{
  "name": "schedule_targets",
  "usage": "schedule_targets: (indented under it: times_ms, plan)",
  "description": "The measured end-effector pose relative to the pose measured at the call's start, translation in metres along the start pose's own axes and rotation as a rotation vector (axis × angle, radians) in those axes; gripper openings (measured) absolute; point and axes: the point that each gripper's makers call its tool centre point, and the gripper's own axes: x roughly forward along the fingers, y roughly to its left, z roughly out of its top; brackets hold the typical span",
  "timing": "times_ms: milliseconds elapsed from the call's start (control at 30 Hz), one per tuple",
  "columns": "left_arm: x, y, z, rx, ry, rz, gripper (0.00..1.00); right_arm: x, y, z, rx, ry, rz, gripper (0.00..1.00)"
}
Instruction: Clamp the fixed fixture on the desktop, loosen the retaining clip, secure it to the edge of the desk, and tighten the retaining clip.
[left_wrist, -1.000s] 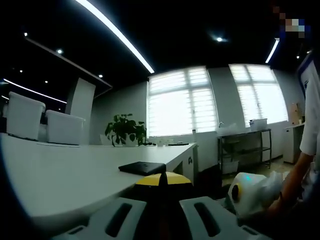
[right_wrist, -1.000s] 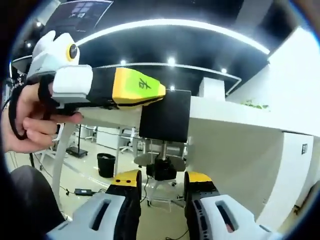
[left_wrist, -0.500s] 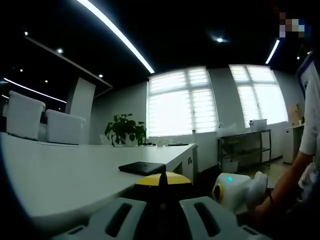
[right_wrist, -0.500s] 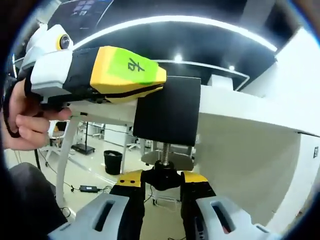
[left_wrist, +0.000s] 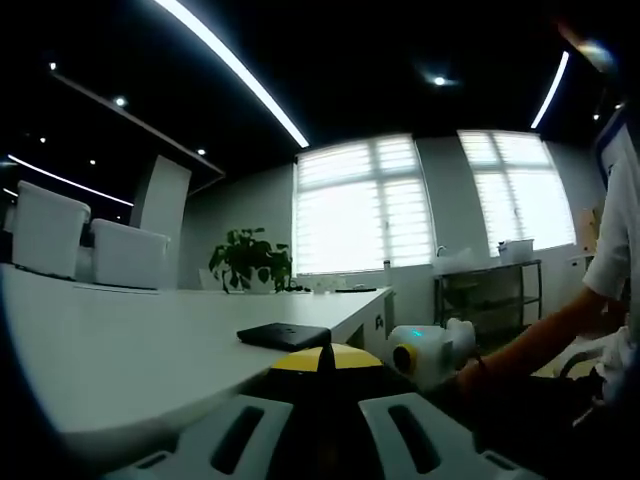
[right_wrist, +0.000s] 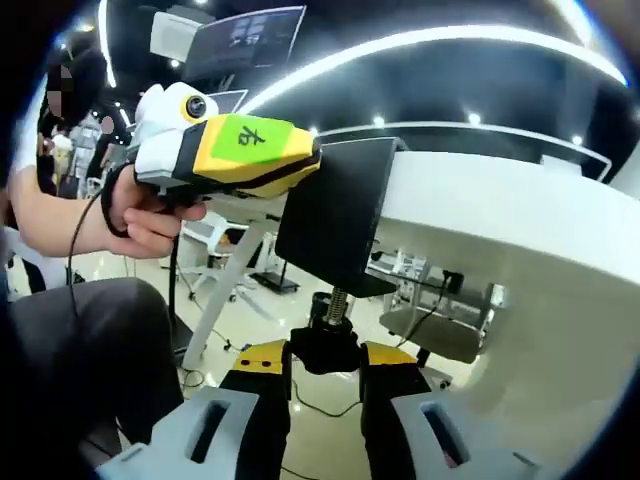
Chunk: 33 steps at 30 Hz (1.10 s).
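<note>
right tongs sat at 6 o'clock in the right gripper view, jaws closed onto the black screw knob under the fixture. threaded rod ran up from the knob into the black clamp body, which sat on the edge of the white table, its front plate hanging down over the edge at centre frame. left tongs came in from 10 o'clock in that view, yellow tips with a green label, touching the fixture's upper left corner; whether they were pinching it or just pressed against it couldn't be told from there. a hand held that gripper's handle at 9 o'clock, with a cable running down from it. dark trouser leg at 8 o'clock. table legs and floor further back under the tabletop.

left gripper view: left tongs at 6 o'clock, yellow tips drawn together, no gap visible between them. the fixture's flat top lay on the table just past the tips, near the table edge. the right gripper's white body showed at 4 o'clock, just off the table edge, with a forearm behind it. far back: a potted plant at the table's far end, white chairs at 9 o'clock, a shelf rack at 3 o'clock, windows with blinds behind.
</note>
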Motion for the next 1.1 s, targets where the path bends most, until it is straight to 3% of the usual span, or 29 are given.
schedule_targets:
  times_ms: [167, 300, 367, 433, 600, 767, 867, 1067, 1100]
  plan:
    - [0.000, 0.000, 0.000, 0.003, -0.006, 0.001, 0.03, 0.000, 0.005, 0.000, 0.007, 0.006, 0.045, 0.25]
    - [0.001, 0.000, -0.001, 0.007, -0.005, 0.002, 0.03, -0.002, 0.005, -0.002, -0.014, 0.005, 0.017, 0.26]
    - [0.001, 0.000, -0.001, 0.006, -0.004, 0.002, 0.03, -0.005, 0.001, -0.010, -0.025, 0.032, -0.047, 0.26]
    - [0.001, 0.000, -0.001, 0.006, -0.004, 0.002, 0.03, -0.011, 0.005, -0.015, 0.004, 0.018, -0.113, 0.32]
    - [0.002, 0.001, -0.001, 0.011, -0.006, 0.001, 0.03, -0.033, 0.025, -0.022, 0.071, -0.003, -0.266, 0.44]
    - [0.002, 0.001, 0.000, 0.008, -0.006, 0.003, 0.03, -0.060, 0.033, -0.009, 0.109, -0.016, -0.555, 0.45]
    - [0.002, 0.001, 0.000, -0.005, -0.017, 0.007, 0.03, -0.060, 0.037, -0.002, 0.199, -0.036, -0.628, 0.42]
    - [0.003, 0.002, -0.001, 0.004, -0.008, 0.011, 0.03, -0.044, 0.031, -0.007, 0.139, 0.052, -0.660, 0.42]
    - [0.004, 0.002, 0.000, 0.005, -0.007, 0.010, 0.03, -0.044, 0.027, -0.006, 0.143, 0.043, -0.675, 0.42]
